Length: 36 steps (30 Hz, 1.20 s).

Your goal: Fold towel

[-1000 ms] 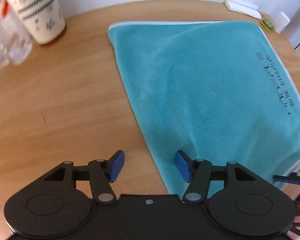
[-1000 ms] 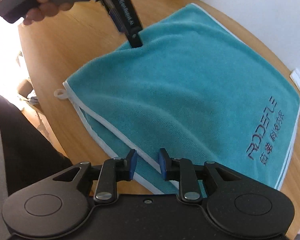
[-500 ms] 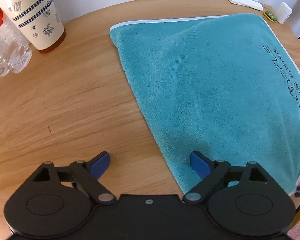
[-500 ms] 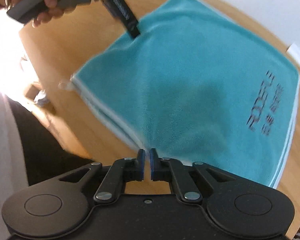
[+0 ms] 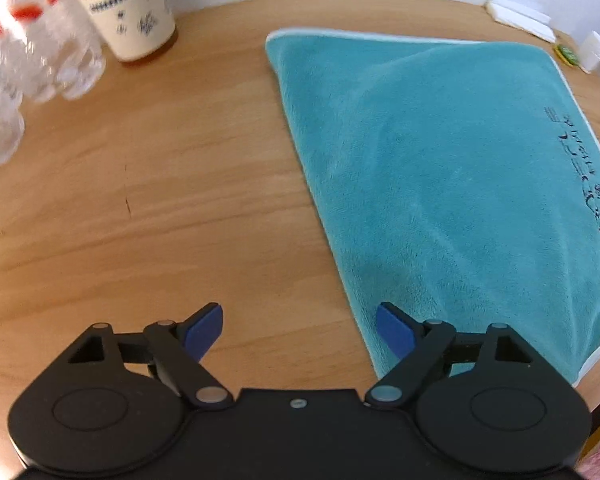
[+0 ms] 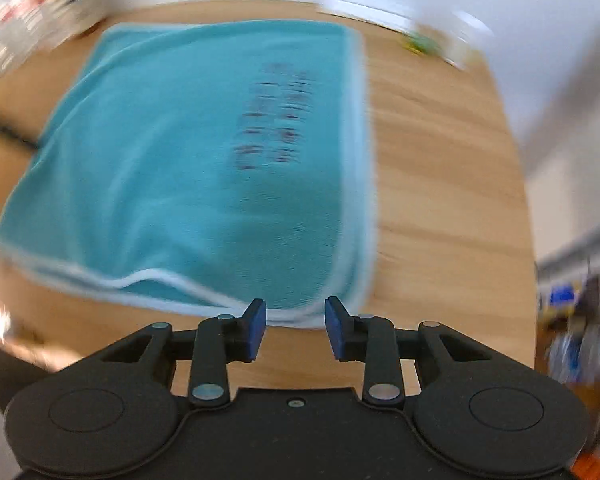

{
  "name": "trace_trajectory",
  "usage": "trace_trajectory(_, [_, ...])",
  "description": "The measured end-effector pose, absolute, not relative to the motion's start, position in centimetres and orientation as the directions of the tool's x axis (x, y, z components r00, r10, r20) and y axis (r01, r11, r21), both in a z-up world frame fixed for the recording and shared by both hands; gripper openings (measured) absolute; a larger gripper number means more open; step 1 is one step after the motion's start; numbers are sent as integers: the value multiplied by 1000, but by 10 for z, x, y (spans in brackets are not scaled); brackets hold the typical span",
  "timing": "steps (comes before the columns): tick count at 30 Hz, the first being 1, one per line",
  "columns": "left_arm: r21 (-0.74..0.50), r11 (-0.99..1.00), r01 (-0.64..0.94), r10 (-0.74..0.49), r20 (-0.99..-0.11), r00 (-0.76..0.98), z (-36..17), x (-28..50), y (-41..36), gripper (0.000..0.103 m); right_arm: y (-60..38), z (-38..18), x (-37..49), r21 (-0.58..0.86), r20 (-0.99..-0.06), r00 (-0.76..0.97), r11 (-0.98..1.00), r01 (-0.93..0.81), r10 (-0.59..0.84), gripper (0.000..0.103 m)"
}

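Observation:
A teal towel [image 5: 452, 184] with a pale border and dark lettering lies folded on the round wooden table [image 5: 160, 200]. In the left wrist view my left gripper [image 5: 300, 330] is wide open, with its right pad over the towel's near left edge and its left pad over bare wood. In the blurred right wrist view the towel [image 6: 188, 152] shows stacked layers along its near edge. My right gripper [image 6: 296, 328] stands open just short of the towel's near right corner, with nothing between its pads.
A patterned paper cup [image 5: 128, 8] and clear plastic bottles [image 5: 32, 52] stand at the table's far left. White packets [image 5: 518, 14], a small green item [image 5: 567, 53] and a white container [image 5: 594, 50] sit at the far right. The table edge runs close behind the right gripper.
My right gripper was shut at the towel's near edge and has opened while swinging to the towel's other corner. The left gripper stayed wide open and shifted only a little.

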<state>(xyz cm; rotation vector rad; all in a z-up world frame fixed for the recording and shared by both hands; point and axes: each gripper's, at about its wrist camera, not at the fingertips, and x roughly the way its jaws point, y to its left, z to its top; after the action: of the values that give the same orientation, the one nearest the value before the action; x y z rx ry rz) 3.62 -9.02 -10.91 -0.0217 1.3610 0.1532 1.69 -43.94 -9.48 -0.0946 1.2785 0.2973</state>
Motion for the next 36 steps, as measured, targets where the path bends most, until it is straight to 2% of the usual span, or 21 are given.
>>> trace_trajectory(4, [64,987,-150,93,-977,194,-102,31,-86,86,-455,-104,22,199,-935,263,966,-162,237,37])
trace_trajectory(9, [86,978,-189,118,-979,165,-98,19,-78,86,-445,-117,25,206,-938,256,969,-134,234,37])
trace_trajectory(12, [93,976,-199,124,-981,152,-98,13,-76,86,-439,-111,20,180,-940,258,968,-177,222,35])
trace_trajectory(13, [94,975,-200,125,-981,148,-98,10,-76,86,-435,-110,19,156,-944,259,967,-199,206,26])
trace_trajectory(14, [96,975,-200,126,-982,144,-97,8,-76,86,-432,-109,19,137,-947,257,967,-216,191,10])
trace_trajectory(15, [98,975,-198,127,-982,140,-98,6,-76,86,-429,-109,18,117,-950,256,966,-232,177,7])
trace_trajectory(26, [115,977,-181,141,-981,135,-91,-9,-79,86,-412,-77,22,-39,-943,327,951,-307,67,6])
trace_trajectory(33, [111,989,-96,125,-980,157,-78,-16,-95,87,-412,-106,24,-152,-960,273,940,-307,-66,6])
trace_trajectory(36, [46,996,-81,58,-987,150,-81,-14,-103,89,-407,-112,21,-185,-958,272,925,-331,-94,8])
